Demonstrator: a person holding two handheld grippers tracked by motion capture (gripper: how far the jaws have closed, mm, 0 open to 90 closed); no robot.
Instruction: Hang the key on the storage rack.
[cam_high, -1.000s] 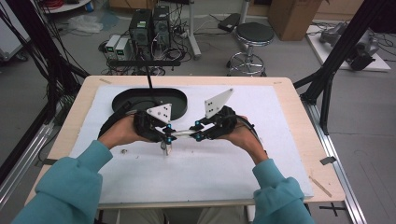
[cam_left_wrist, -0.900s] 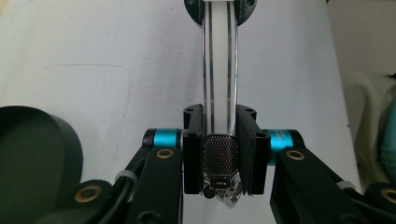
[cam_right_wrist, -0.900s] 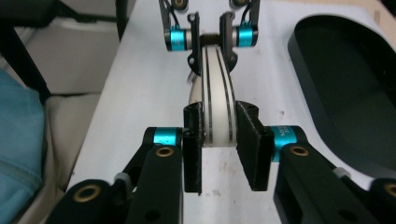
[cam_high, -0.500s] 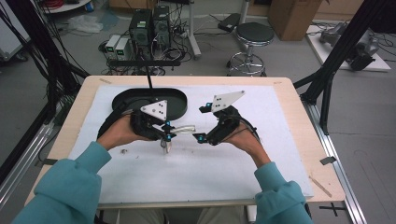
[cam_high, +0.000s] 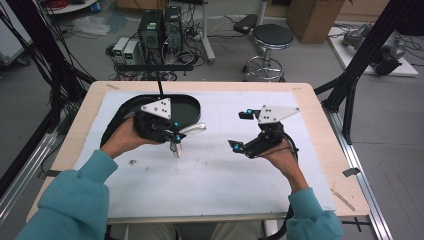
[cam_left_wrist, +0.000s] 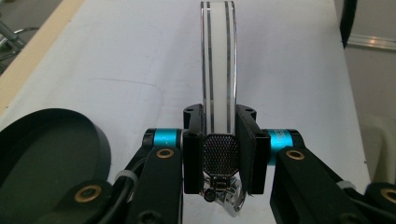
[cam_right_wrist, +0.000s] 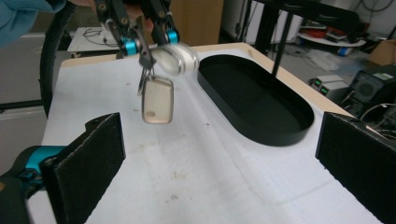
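The clear disc with its dangling tag (cam_right_wrist: 158, 99) is hanging above the white mat, left of the counter's middle and just near of the black tray (cam_high: 192, 107). The left tongs (cam_high: 176, 136) are clamping it by its metal end, the disc's edge (cam_left_wrist: 218, 65) sticking straight out between the closed jaws, the tag swinging free below. The right tongs (cam_high: 241, 131) are standing well apart to the right, jaws wide and gripping nothing.

Judging from this, the step in hand is carrying the piece to the tray. Done well, the left hand is keeping the clamp firm on the metal end, moving slowly so the tag is not swinging, and lifting over the tray's rim before lowering.

The tray's raised wall is the one thing in the way; a low pass could catch the tag on it. Small dark crumbs (cam_high: 133, 161) are lying on the mat (cam_high: 215, 180) nearer the person, clear of the path. Beyond the counter (cam_high: 320, 130), a stool (cam_high: 271, 37) and boxes of equipment are sitting on the floor.
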